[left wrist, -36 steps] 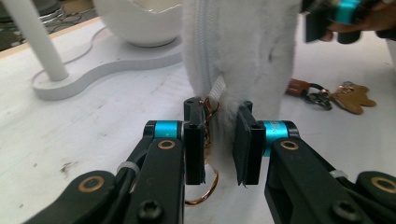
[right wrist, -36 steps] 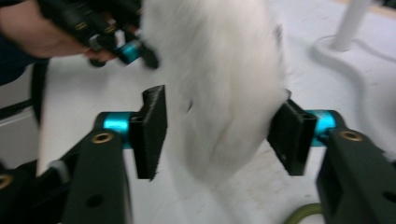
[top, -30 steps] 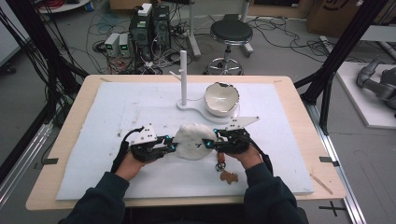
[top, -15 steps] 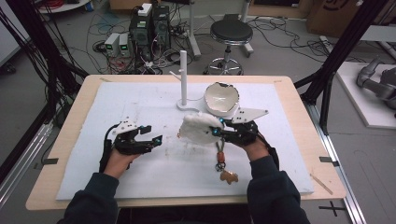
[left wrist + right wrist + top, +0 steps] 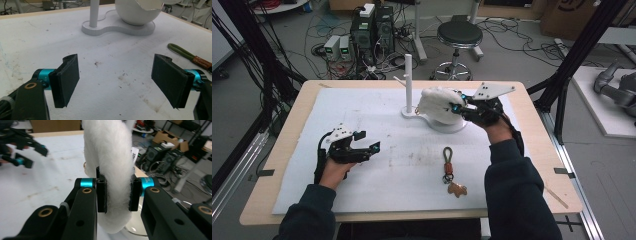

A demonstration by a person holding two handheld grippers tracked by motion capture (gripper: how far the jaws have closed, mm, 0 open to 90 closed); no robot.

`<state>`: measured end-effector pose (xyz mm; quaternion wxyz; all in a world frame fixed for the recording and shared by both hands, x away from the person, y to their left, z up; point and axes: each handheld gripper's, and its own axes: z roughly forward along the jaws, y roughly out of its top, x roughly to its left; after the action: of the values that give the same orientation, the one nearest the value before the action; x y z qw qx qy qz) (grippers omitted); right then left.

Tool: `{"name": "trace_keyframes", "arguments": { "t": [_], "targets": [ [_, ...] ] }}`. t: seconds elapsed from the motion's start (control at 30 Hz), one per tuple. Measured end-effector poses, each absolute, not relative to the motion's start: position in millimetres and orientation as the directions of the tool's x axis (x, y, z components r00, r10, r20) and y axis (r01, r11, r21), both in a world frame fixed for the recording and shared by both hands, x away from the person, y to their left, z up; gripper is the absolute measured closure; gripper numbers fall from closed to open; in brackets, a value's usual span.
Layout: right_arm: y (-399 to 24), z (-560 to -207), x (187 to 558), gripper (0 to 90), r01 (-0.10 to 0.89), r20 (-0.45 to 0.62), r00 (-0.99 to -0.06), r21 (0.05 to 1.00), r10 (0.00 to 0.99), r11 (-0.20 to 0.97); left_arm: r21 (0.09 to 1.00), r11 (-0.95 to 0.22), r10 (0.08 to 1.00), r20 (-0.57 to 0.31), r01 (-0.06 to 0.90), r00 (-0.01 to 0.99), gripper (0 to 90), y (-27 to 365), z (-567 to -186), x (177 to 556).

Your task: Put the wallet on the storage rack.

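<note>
A white fluffy headband (image 5: 439, 104) is now carried by the right gripper (image 5: 458, 106) alone, clamped tight between its pads and lifted above the white egg-shaped bowl (image 5: 447, 120) beside the post (image 5: 408, 82); a second ago it was held flat on the mat between both grippers. The left gripper (image 5: 371, 148), its jaws just opened wide and empty, is drawn aside over the white mat (image 5: 377, 125). The handover appears complete. The headband's long axis is seen running upright through the jaws in the right gripper view.
</note>
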<state>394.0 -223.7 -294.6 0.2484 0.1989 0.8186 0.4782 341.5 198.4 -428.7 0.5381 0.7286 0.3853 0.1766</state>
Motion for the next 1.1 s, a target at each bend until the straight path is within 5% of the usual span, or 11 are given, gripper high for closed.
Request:
{"name": "trace_keyframes", "arguments": {
  "t": [0.43, 0.97, 1.03, 1.1],
  "targets": [
    [-242.6, -289.6, 442.7, 75.4, 0.111, -0.345, -0.694, 0.816, 0.632, 0.568, 0.919, -0.117, 0.753, -0.165, 0.377, 0.636, 22.3, 199.4, -429.8, 343.2],
    [-219.5, -336.9, 474.8, 74.5, 0.158, -0.386, -0.747, 0.687, 0.541, 0.709, 0.915, -0.118, 0.750, -0.171, 0.385, 0.639, 22.3, 198.9, -430.6, 343.4],
    [-221.9, -344.4, 475.5, 72.5, 0.172, -0.371, -0.753, 0.686, 0.543, 0.707, 0.915, -0.118, 0.750, -0.172, 0.386, 0.638, 22.4, 198.7, -430.7, 343.2],
    [-225.4, -347.0, 476.2, 60.4, 0.229, -0.323, -0.754, 0.687, 0.573, 0.689, 0.915, -0.120, 0.750, -0.171, 0.386, 0.639, 22.3, 199.0, -430.6, 343.1]
  ]
}}
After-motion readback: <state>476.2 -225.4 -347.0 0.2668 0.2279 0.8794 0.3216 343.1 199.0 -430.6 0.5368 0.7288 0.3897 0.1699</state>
